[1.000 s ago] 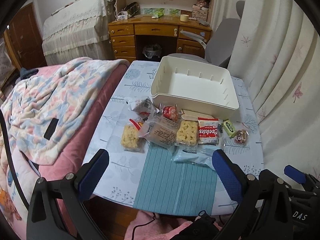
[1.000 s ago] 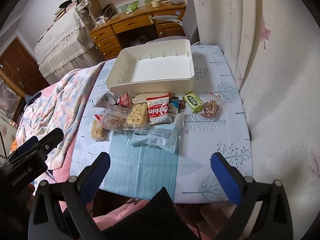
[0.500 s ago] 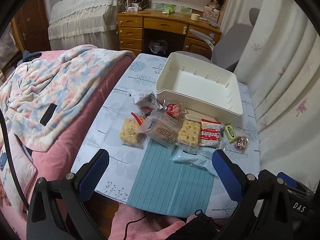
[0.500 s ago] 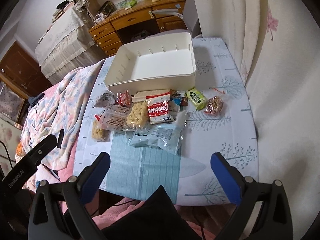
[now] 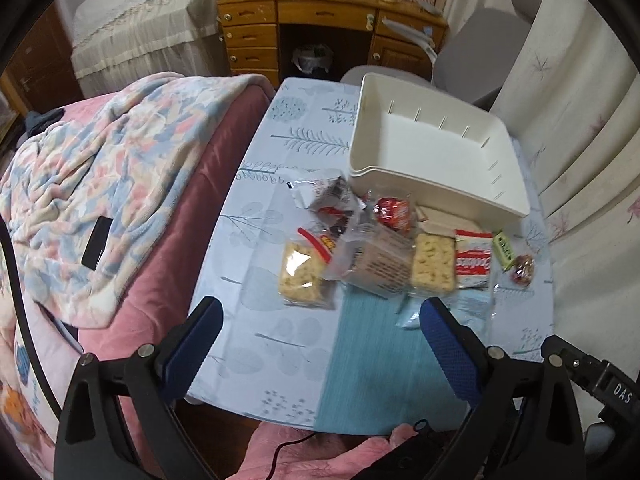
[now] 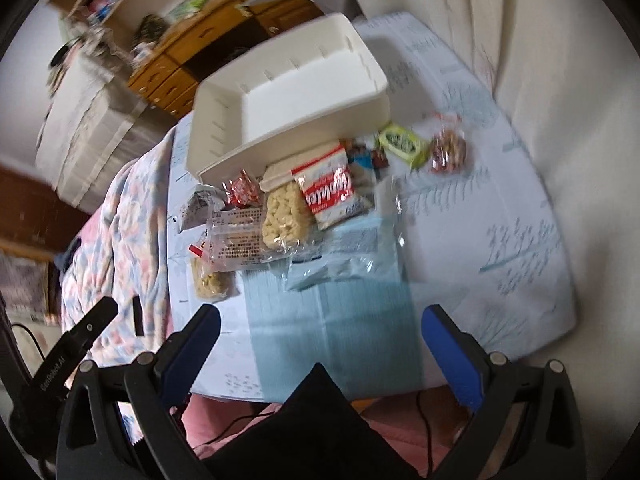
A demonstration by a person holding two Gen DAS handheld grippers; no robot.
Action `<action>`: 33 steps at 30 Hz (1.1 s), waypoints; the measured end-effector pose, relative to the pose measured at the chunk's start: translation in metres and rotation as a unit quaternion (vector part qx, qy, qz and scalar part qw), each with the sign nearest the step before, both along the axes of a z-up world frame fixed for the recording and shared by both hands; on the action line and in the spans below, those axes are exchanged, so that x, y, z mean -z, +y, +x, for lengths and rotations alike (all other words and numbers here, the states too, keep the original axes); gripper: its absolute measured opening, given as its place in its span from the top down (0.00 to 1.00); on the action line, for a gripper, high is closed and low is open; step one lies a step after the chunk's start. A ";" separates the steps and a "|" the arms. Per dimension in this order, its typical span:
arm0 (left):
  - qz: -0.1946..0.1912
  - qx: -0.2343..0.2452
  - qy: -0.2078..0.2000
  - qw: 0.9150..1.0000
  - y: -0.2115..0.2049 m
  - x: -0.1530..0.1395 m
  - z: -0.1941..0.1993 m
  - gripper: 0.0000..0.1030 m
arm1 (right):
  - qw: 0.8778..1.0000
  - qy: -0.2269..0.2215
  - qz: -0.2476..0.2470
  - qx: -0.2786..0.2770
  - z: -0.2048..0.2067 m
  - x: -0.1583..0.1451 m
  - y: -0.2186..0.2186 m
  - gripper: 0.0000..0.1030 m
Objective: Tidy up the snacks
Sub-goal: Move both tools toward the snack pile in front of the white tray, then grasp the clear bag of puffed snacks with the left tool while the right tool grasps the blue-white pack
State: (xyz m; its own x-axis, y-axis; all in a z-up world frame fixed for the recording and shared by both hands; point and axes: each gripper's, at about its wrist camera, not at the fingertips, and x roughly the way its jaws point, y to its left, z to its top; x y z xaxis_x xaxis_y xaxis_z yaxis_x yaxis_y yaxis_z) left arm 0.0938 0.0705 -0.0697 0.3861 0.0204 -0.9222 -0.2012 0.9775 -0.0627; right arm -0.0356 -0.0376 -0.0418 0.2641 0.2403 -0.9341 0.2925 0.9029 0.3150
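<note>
Left gripper [image 5: 320, 344] and right gripper [image 6: 320, 344] both spread wide, holding nothing. Snacks [image 5: 384, 256] piled beside empty white bin [image 5: 432, 148]

My right wrist view is smeared with motion blur, so the desk [image 6: 224, 40] and shelf clutter are unreadable. The pale blue packet [image 6: 344, 268] lies partly under other snacks. In my left view, the right gripper [image 5: 600, 384] is cut off at the frame's edge.

Bare teal mat [image 5: 384, 344] lies open; snack packets [image 5: 384, 256] crowd the white bin [image 5: 436, 188].
</note>
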 end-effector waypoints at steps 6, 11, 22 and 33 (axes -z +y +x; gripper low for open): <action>0.003 0.054 0.030 0.998 0.021 0.023 0.023 0.04 | 0.994 0.039 0.050 0.091 -0.004 0.027 0.005 0.02; 0.002 0.115 0.070 0.991 0.029 0.050 0.044 0.04 | 0.978 0.073 0.084 0.177 -0.011 0.051 0.002 0.02; 0.025 0.202 0.177 0.963 0.032 0.125 0.078 0.04 | 0.920 0.101 0.167 0.339 -0.016 0.103 -0.010 0.02; 0.029 0.212 0.251 0.944 0.028 0.200 0.105 0.04 | 0.875 0.113 0.193 0.429 -0.010 0.163 -0.020 0.14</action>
